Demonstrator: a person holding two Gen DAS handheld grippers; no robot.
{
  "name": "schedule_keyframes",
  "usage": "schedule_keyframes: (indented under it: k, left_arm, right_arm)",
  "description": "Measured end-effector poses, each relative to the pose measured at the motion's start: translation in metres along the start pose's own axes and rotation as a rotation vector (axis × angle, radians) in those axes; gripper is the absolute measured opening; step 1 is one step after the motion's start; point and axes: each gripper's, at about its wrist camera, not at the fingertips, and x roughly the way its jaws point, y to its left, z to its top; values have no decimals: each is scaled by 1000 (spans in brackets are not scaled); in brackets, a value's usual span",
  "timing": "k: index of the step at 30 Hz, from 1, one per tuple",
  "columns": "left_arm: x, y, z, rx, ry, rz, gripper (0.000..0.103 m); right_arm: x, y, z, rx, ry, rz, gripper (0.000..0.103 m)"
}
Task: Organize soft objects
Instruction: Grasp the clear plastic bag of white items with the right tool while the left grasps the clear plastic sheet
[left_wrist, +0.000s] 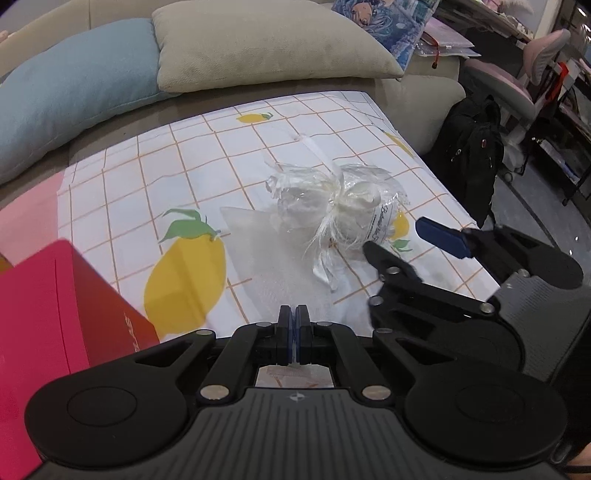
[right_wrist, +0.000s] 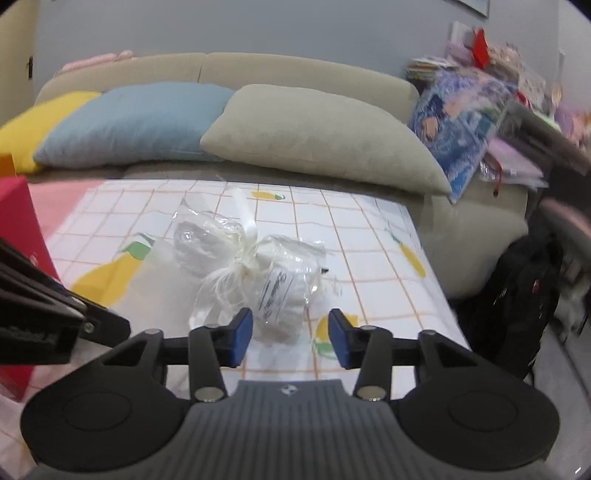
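A clear plastic bundle of white soft items tied with a white ribbon (left_wrist: 343, 201) lies on the lemon-print tablecloth (left_wrist: 184, 155); it also shows in the right wrist view (right_wrist: 255, 258). A white translucent mesh pouch (left_wrist: 273, 266) lies flat in front of it. My left gripper (left_wrist: 294, 332) is shut at the near edge of the pouch; whether it pinches the fabric is unclear. My right gripper (right_wrist: 291, 338) is open, its fingers either side of the bundle's near end, not touching; it also shows in the left wrist view (left_wrist: 402, 240).
A red box (left_wrist: 55, 325) stands at the left. Blue (right_wrist: 136, 122), beige (right_wrist: 314, 136) and yellow (right_wrist: 33, 125) cushions lie on the sofa behind the table. A black backpack (right_wrist: 517, 295) sits on the floor at the right. Clutter fills the far right.
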Motion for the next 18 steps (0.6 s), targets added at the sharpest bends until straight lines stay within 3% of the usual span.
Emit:
schedule_keyframes:
  k: [2, 4, 7, 8, 10, 14, 16, 17, 18]
  left_arm:
    - [3, -1, 2, 11, 1, 7, 1]
    - [6, -3, 2, 18, 6, 10, 1]
    - [7, -5, 3, 24, 3, 8, 1]
    - [6, -5, 2, 23, 3, 4, 1]
    - [7, -6, 3, 26, 6, -6, 1]
    - [7, -8, 3, 29, 2, -6, 1]
    - [7, -7, 3, 23, 2, -12, 1]
    - [6, -7, 2, 23, -1, -7, 1]
    - [4, -7, 2, 23, -5, -5, 1]
  right_arm:
    - [2, -2, 1, 19, -16, 47, 50]
    - [7, -2, 0, -6, -23, 38, 53]
    - [23, -9, -2, 29, 23, 45, 51]
    - [26, -13, -3, 56, 32, 63, 44]
    - [30, -15, -3, 84, 39, 79, 40]
    - [28, -7, -4, 55, 31, 76, 28]
    - [27, -7, -3, 54, 27, 79, 16]
    - [26, -5, -3, 52, 32, 82, 1]
    - [24, -5, -3, 51, 32, 86, 0]
